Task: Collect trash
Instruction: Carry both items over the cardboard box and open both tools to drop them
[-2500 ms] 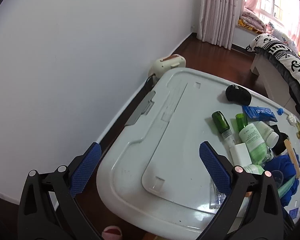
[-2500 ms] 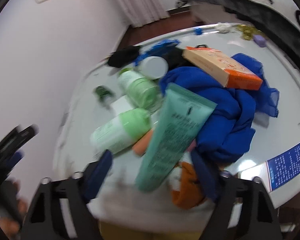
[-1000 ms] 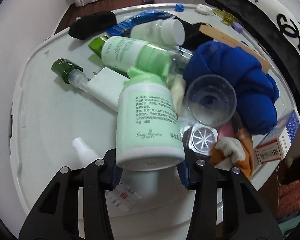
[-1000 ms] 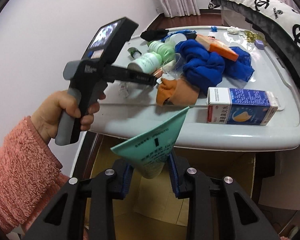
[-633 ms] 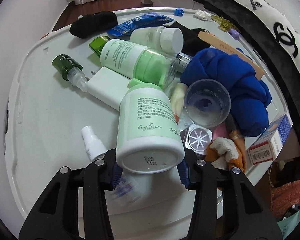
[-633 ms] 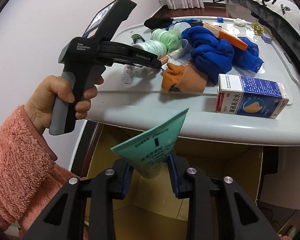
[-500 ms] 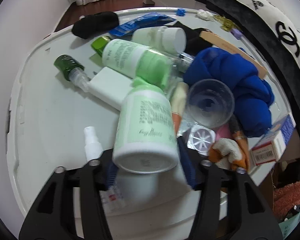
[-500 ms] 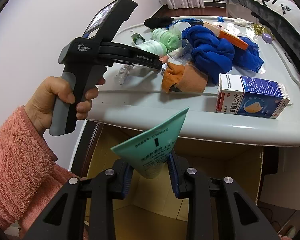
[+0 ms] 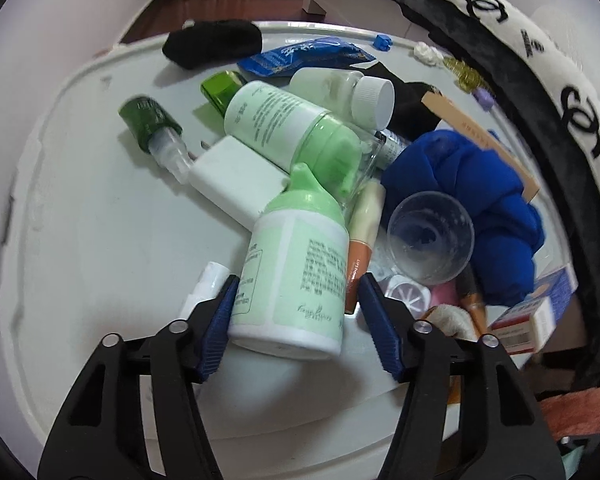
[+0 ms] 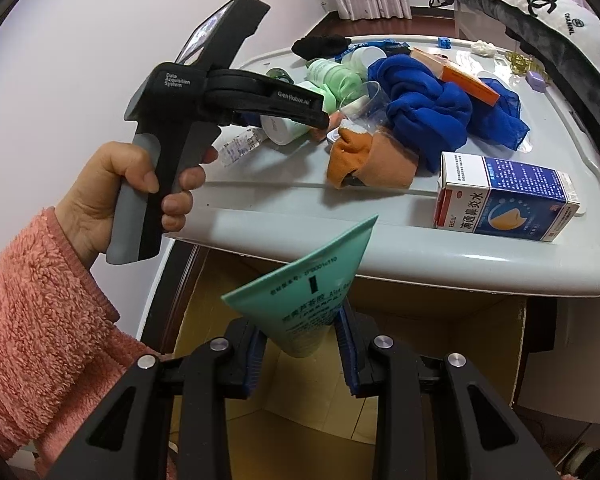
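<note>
My left gripper (image 9: 296, 324) has its jaws around a pale green lotion bottle (image 9: 296, 276), the left pad touching it and a small gap at the right pad; the bottle lies tilted on the white lid (image 9: 100, 240). In the right wrist view the left gripper (image 10: 316, 116) reaches over the clutter on the lid (image 10: 380, 236). My right gripper (image 10: 302, 340) is shut on a teal tube (image 10: 308, 300) and holds it over an open cardboard box (image 10: 220, 364) below the lid's front edge.
The lid holds other green bottles (image 9: 276, 124), a white bottle (image 9: 348, 88), a clear cup (image 9: 430, 236), blue cloth (image 9: 480, 184), an orange cloth (image 10: 372, 160), a blue medicine carton (image 10: 504, 204), a black cloth (image 9: 212, 48). A bed (image 9: 540, 40) stands to the right.
The left jaws, which gripped the green bottle, have widened and the bottle has sunk and tilted between them. The right gripper holds the teal tube still over the box.
</note>
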Demonstrator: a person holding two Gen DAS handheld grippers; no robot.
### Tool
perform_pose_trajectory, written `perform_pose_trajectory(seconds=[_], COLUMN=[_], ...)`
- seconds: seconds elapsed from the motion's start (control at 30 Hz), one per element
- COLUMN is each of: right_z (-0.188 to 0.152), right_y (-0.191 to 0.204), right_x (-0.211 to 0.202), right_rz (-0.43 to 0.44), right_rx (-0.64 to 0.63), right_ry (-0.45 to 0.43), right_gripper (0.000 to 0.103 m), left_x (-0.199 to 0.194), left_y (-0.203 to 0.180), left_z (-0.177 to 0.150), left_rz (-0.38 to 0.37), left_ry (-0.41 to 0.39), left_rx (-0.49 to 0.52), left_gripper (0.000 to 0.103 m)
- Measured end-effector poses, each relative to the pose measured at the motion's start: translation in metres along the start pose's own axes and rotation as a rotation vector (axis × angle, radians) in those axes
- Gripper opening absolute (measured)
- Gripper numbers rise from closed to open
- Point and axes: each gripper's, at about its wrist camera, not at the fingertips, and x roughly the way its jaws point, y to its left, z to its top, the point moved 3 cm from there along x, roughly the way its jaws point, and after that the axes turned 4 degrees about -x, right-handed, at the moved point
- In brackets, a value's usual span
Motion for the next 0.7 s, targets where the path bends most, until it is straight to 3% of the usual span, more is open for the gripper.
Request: perform_pose_trajectory(seconds=[0.03, 0.27, 0.47, 0.57, 0.7], right_z=[0.0, -0.003, -0.005, -0.005, -0.008], right_y=[0.0, -0.001, -0.003, -0.006, -0.019], right_x=[0.0, 0.01, 0.02, 0.025, 0.029], right_rz=[0.002, -0.009, -0.035, -0.056, -0.09], right_rx=[0.0, 0.0, -0.012, -0.008, 0.032], right_ry=[0.0, 0.03, 0.055, 0.069, 0.105], right_gripper=[0.032, 0.032, 0.032, 0.032, 0.032], left_x=[-0.002, -0.006, -0.032, -0.053, -0.093], left_y=[0.002, 0.009, -0.002, -0.011, -0.035], left_z=[0.001, 0.003, 0.004, -0.008, -0.054], left_rz=[-0.019, -0.073, -0.096, -0.109, -0.105], left_ry=[-0.004, -0.003, -0.069, -0.086, -0.091], left_rx=[-0.016, -0.083, -0.064, -0.035, 0.055], left_gripper=[0.046, 0.046, 0.046, 0.046, 0.046])
